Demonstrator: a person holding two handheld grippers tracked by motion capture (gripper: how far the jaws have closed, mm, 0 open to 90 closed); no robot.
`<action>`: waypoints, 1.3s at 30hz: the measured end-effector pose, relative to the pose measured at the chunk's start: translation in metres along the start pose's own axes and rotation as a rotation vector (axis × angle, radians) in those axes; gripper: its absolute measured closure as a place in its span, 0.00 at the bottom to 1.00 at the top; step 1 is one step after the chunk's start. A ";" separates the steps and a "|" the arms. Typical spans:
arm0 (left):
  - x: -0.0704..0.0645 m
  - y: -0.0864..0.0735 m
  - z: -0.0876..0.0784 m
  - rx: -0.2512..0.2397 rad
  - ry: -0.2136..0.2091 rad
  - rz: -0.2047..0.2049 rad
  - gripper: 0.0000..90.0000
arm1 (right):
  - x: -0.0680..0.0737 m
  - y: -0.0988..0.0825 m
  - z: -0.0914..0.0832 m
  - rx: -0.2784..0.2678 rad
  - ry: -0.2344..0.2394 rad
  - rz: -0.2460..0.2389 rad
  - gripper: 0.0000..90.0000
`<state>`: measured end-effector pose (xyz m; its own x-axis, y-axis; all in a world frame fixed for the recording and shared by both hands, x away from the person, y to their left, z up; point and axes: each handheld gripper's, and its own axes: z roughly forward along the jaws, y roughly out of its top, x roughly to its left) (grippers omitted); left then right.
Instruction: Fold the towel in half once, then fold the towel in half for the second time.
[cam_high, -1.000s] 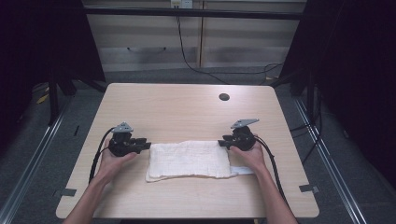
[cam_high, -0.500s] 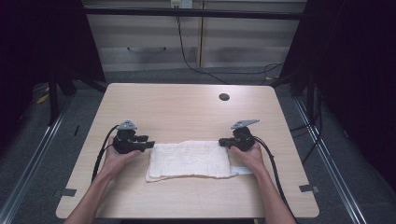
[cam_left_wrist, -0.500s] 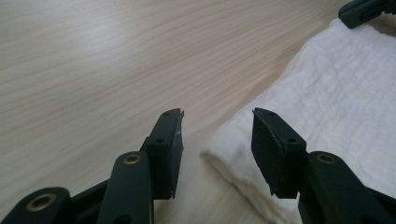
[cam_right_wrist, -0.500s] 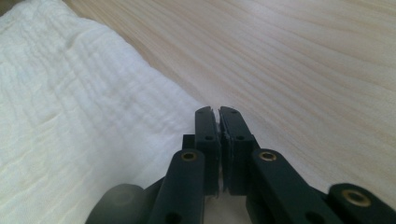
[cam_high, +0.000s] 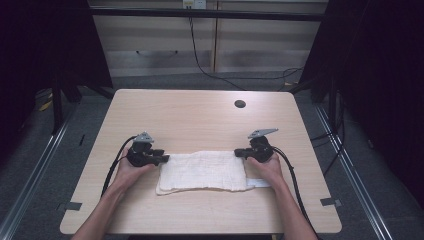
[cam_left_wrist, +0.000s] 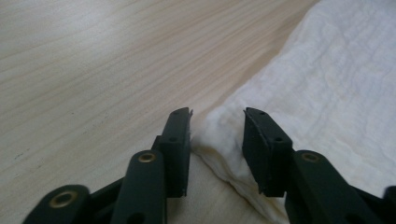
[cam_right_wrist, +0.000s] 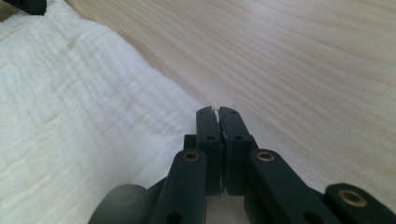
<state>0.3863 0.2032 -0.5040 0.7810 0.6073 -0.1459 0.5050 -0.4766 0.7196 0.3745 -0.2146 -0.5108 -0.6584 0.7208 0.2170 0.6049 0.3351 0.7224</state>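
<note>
A folded white cloth lies flat near the front of the wooden table. My left gripper is at the cloth's far left corner. In the left gripper view its jaws stand apart with the corner of the cloth between them; they have just been closing and a gap still shows. My right gripper is at the far right corner. In the right gripper view its jaws are pressed together at the edge of the cloth, which runs in under them.
A small dark round hole sits in the tabletop at the back right. A lower layer of the cloth sticks out under the right hand. Cables trail from both grippers toward the front edge. Bare wood lies behind the cloth.
The left gripper has shifted slightly right, onto the cloth's corner. The right gripper and the cloth have stayed put.
</note>
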 end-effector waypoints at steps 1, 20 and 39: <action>-0.001 -0.001 -0.001 0.001 -0.001 0.008 0.74 | 0.000 0.000 0.000 0.000 -0.002 0.002 0.98; -0.001 0.002 -0.008 -0.042 -0.019 -0.018 0.95 | -0.002 0.006 -0.012 -0.072 0.026 0.030 0.98; -0.017 -0.001 -0.034 -0.102 -0.053 -0.024 0.95 | 0.011 0.007 -0.042 -0.102 0.055 -0.022 0.98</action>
<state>0.3605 0.2146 -0.4792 0.7886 0.5823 -0.1977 0.4860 -0.3933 0.7804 0.3527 -0.2295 -0.4761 -0.6963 0.6786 0.2340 0.5432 0.2850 0.7897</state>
